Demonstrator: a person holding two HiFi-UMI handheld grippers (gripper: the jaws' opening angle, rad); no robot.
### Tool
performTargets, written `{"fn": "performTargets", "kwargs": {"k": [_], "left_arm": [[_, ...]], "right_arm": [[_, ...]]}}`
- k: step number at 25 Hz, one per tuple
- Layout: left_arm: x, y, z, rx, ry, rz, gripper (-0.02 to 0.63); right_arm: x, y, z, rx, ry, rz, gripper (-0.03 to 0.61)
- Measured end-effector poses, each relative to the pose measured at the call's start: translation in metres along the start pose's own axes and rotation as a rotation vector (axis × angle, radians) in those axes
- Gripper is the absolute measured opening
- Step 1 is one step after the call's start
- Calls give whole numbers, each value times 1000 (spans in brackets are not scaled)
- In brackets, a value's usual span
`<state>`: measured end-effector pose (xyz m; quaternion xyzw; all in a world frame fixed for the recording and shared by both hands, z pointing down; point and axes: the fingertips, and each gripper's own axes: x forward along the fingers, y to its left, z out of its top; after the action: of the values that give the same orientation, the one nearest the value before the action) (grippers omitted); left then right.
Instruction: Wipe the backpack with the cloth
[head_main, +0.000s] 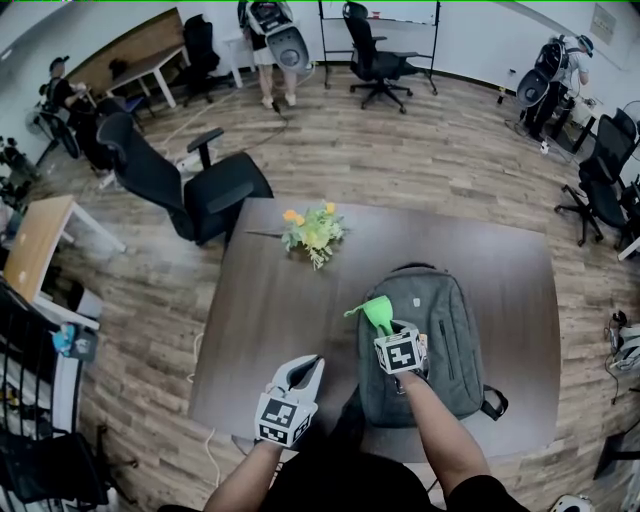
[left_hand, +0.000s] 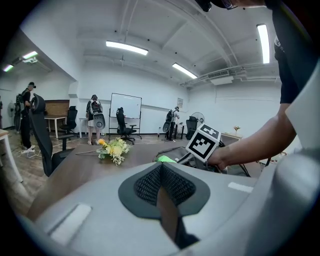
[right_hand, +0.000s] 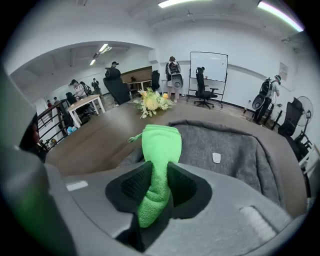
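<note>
The right tool (head_main: 386, 330) is closed on the green cloth (head_main: 378, 312), which is pinched at its middle with a folded end standing out ahead of the jaws. The left tool (head_main: 305, 372) has its pads pressed together with nothing between them and hangs over the desk (head_main: 262, 300), left of the grey backpack (head_main: 445, 330). The backpack lies flat on the desk, near the person.

Procedure, as judged:
1. Lower the free end of the cloth until it lies flat on the fabric. Whether it touches the backpack now cannot be told.
2. Stroke along the panel with light pressure, so that the tool body stays off the surface.
3. If the backpack slides, steady its left edge with the left tool.

View differences: only the right gripper view shows the cloth (right_hand: 160, 145) bunched between the pads and a small pale tag (right_hand: 216, 158) on the backpack. Only the head view shows the whole backpack, its straps toward the person, and the flowers (head_main: 312, 232) beyond it
</note>
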<state>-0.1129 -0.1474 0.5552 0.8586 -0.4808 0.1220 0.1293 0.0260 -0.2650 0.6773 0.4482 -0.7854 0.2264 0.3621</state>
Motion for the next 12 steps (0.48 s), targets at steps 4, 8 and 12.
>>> {"fn": "performTargets", "kwargs": {"k": [4, 8, 12], "left_arm": [[4, -5, -1, 7, 6, -12, 18], [7, -12, 0, 11, 11, -28, 18], [9, -15, -2, 19, 15, -36, 18]], "right_arm": [[1, -23, -19, 10, 74, -50, 101], [-7, -49, -30, 28, 104, -100, 101], [-15, -64, -22, 35, 65, -103, 101]]}}
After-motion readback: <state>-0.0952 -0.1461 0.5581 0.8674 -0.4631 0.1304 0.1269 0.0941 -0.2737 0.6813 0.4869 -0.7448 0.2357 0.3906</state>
